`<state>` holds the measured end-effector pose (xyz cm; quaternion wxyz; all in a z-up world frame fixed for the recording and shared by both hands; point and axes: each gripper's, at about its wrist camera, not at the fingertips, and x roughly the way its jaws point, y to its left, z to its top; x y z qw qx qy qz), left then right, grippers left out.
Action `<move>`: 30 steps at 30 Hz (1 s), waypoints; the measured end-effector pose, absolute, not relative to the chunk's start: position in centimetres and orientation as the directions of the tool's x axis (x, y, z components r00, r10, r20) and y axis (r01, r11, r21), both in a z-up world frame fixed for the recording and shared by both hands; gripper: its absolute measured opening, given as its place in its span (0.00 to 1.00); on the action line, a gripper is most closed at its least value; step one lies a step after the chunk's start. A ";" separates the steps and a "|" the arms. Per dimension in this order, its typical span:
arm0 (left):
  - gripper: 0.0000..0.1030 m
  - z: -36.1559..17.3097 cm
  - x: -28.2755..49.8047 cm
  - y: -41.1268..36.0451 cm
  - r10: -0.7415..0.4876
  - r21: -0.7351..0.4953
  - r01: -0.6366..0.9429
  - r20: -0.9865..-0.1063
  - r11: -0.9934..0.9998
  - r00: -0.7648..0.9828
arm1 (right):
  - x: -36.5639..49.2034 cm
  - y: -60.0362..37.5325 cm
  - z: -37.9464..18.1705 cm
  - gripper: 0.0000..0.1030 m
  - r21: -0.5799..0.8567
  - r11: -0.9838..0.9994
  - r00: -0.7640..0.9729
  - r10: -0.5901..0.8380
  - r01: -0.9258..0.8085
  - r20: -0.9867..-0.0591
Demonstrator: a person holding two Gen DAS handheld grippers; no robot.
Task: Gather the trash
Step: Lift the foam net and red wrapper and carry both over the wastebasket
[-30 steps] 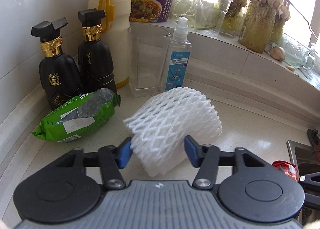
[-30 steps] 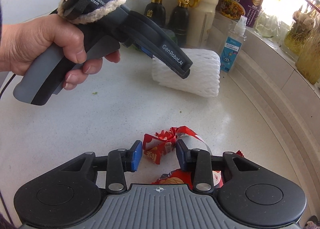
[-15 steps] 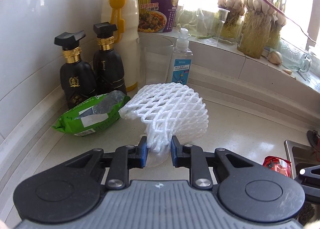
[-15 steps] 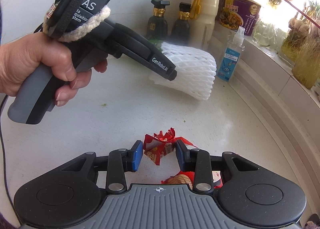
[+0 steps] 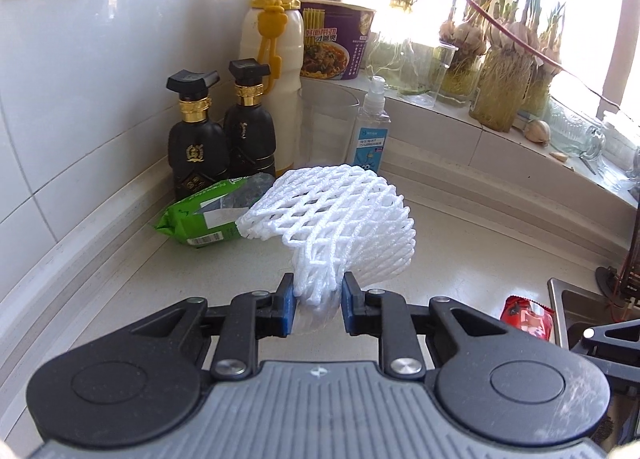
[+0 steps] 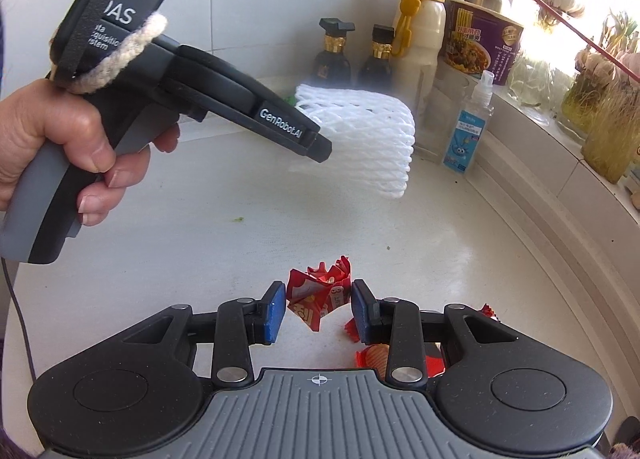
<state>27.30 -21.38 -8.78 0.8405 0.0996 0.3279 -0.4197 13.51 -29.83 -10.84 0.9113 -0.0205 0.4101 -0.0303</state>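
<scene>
My left gripper (image 5: 318,299) is shut on the lower edge of a white foam fruit net (image 5: 340,215), which hangs squeezed between the blue pads above the counter. From the right wrist view the same net (image 6: 368,131) sticks out past the left gripper (image 6: 322,149), which a hand (image 6: 60,139) holds. My right gripper (image 6: 316,309) is shut on a crumpled red snack wrapper (image 6: 316,291), with more red wrapper pieces (image 6: 370,357) below it. A green packet (image 5: 200,219) lies on the counter beside the net. The red wrapper (image 5: 526,315) also shows low at the right.
Against the tiled wall stand two black bottles (image 5: 196,151), a white bottle with a yellow cap (image 5: 276,59), a clear glass (image 5: 324,127) and a spray bottle (image 5: 372,135). A noodle cup (image 5: 332,47) and sprouting garlic jars (image 5: 500,91) line the sill. A sink edge (image 5: 568,307) is at the right.
The left jaws went from wide around the net to closed on it, then lifted it off the counter and drew back. The right gripper rose a little, still holding the red wrapper.
</scene>
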 end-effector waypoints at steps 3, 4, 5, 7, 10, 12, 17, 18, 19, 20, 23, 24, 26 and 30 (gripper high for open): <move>0.20 -8.6 26.8 -20.3 -0.640 -0.114 0.765 -0.633 0.634 0.435 | 13.0 -29.5 -10.6 0.32 -0.053 0.998 0.666 -0.063 0.036 -0.743; 0.20 -8.6 26.6 -20.0 -0.639 -0.116 0.763 -0.634 0.635 0.435 | 12.9 -29.3 -10.5 0.32 -0.049 0.998 0.667 -0.060 0.036 -0.743; 0.20 -8.5 26.5 -19.7 -0.639 -0.119 0.761 -0.634 0.637 0.436 | 12.8 -29.2 -10.4 0.32 -0.046 0.998 0.667 -0.057 0.035 -0.742; 0.20 -8.5 26.2 -18.9 -0.637 -0.124 0.755 -0.634 0.644 0.439 | 12.4 -28.9 -10.3 0.32 -0.041 0.999 0.668 -0.052 0.033 -0.742; 0.20 -8.4 25.8 -17.8 -0.636 -0.138 0.744 -0.633 0.653 0.441 | 12.0 -28.6 -10.2 0.32 -0.036 0.999 0.669 -0.047 0.031 -0.742; 0.20 -8.3 25.5 -17.0 -0.637 -0.147 0.736 -0.629 0.660 0.445 | 11.7 -28.3 -10.1 0.32 -0.027 0.999 0.669 -0.041 0.032 -0.742; 0.20 -8.1 25.0 -15.2 -0.635 -0.172 0.714 -0.625 0.679 0.454 | 11.2 -27.8 -10.0 0.32 -0.010 1.000 0.667 -0.027 0.029 -0.745; 0.20 -8.1 24.8 -14.8 -0.633 -0.171 0.711 -0.625 0.682 0.457 | 11.0 -27.6 -10.0 0.32 -0.008 1.000 0.666 -0.024 0.028 -0.745; 0.20 -8.0 24.6 -14.5 -0.632 -0.171 0.709 -0.625 0.684 0.459 | 10.9 -27.5 -10.0 0.32 -0.006 1.000 0.667 -0.022 0.026 -0.745; 0.20 -8.0 24.4 -14.2 -0.631 -0.170 0.708 -0.624 0.686 0.462 | 10.7 -27.3 -9.9 0.32 -0.003 1.000 0.667 -0.019 0.025 -0.745; 0.20 -7.8 23.7 -13.3 -0.626 -0.172 0.699 -0.624 0.694 0.468 | 10.4 -26.8 -9.8 0.32 0.001 1.000 0.668 -0.011 0.019 -0.744; 0.20 -7.8 23.5 -12.9 -0.625 -0.176 0.695 -0.624 0.697 0.469 | 10.3 -26.6 -9.7 0.32 0.002 1.000 0.669 -0.009 0.016 -0.743; 0.20 -7.7 23.2 -12.3 -0.622 -0.181 0.688 -0.625 0.703 0.472 | 10.1 -26.3 -9.6 0.32 0.002 1.000 0.670 -0.005 0.010 -0.742; 0.20 -7.5 22.6 -11.0 -0.621 -0.195 0.674 -0.621 0.713 0.478 | 9.7 -25.8 -9.4 0.32 0.007 1.000 0.670 0.001 0.006 -0.742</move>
